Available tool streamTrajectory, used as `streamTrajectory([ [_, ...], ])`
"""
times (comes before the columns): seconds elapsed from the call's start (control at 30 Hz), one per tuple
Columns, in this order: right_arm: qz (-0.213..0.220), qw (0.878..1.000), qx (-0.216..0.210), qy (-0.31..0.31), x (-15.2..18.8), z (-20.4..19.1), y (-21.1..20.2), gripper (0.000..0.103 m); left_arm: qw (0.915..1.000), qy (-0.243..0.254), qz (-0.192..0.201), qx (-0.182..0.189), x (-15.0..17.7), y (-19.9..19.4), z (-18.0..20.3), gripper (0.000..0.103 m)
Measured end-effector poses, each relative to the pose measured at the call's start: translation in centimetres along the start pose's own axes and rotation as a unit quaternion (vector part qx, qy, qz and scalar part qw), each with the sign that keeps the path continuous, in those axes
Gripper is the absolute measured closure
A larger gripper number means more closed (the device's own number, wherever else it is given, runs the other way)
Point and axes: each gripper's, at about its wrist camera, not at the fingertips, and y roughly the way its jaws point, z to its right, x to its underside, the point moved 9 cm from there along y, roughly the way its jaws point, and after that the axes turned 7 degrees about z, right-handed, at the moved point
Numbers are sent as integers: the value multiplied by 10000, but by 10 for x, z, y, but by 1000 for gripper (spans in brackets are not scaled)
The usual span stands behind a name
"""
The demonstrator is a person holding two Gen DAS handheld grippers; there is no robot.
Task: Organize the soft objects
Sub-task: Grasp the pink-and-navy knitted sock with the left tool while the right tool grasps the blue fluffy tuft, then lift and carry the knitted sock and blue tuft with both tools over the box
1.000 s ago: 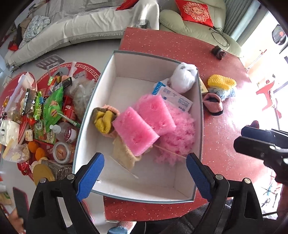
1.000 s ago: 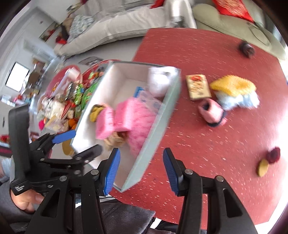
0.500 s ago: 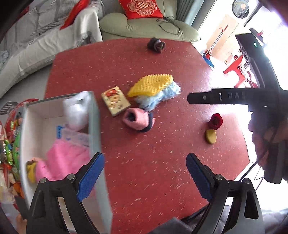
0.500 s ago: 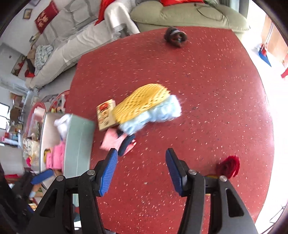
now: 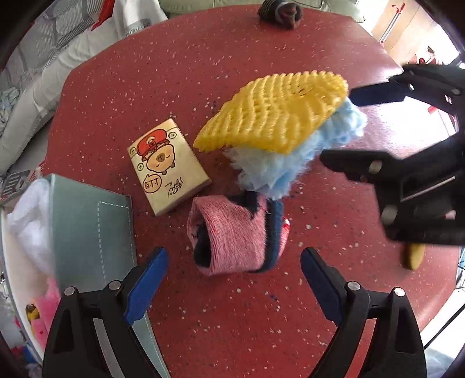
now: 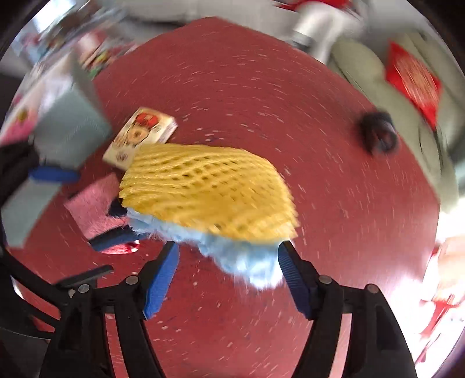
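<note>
A yellow foam net (image 5: 273, 113) lies on a fluffy light-blue piece (image 5: 290, 162) on the red table (image 5: 145, 72). A pink and navy sock roll (image 5: 229, 232) lies just in front of them. My left gripper (image 5: 232, 279) is open, its jaws straddling the near side of the sock roll. My right gripper (image 6: 228, 270) is open at the near edge of the blue fluff (image 6: 247, 261) and yellow net (image 6: 209, 189); it also shows in the left wrist view (image 5: 343, 128) beside the pile. The grey-green box (image 5: 90, 232) stands at the left.
A small cartoon-printed pack (image 5: 167, 165) lies between the box and the pile. A dark sock ball (image 5: 280, 13) sits at the table's far edge. A yellow disc (image 5: 412, 256) lies at the right, partly hidden. A sofa with a red cushion (image 6: 412, 78) is beyond the table.
Both grippers left the box and swung right and down toward the pile. The left one now hangs low over the pink sock roll, the right one has closed in on the yellow net.
</note>
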Motion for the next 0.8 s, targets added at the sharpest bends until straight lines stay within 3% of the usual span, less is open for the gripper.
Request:
streamTrajectory([
  [0.03, 10, 9995, 33, -315, -4, -5, 7, 32, 10000, -20, -11, 31, -1, 3, 0, 11],
  [0.07, -70, 9990, 1, -441, -5, -7, 14, 44, 9998, -83, -83, 170, 0, 8, 1, 31],
  [0.1, -337, 9987, -120, -358, -1, -7, 25, 80, 9990, -210, -211, 338, 4, 15, 1, 47],
  [0.13, -487, 9984, -166, -227, 3, -5, 30, 82, 9981, -311, -384, 373, 11, 22, -1, 60],
  [0.2, -315, 9985, -412, 185, 2, -4, 21, 84, 9982, -406, -284, 347, 15, 18, -3, 71],
  [0.3, 68, 9949, -694, 733, 7, -3, -9, 85, 9964, -613, -154, 570, 21, 5, 0, 71],
  [0.43, 232, 9845, -899, 1487, 34, -3, -46, 85, 9940, -796, 190, 730, 29, -24, 2, 71],
  [0.67, -25, 9727, -824, 2168, 81, -26, -71, 85, 9914, -915, 421, 837, 52, -66, -1, 71],
  [0.8, -53, 9671, -845, 2399, 79, -39, -87, 85, 9909, -999, 441, 789, 54, -87, -2, 71],
])
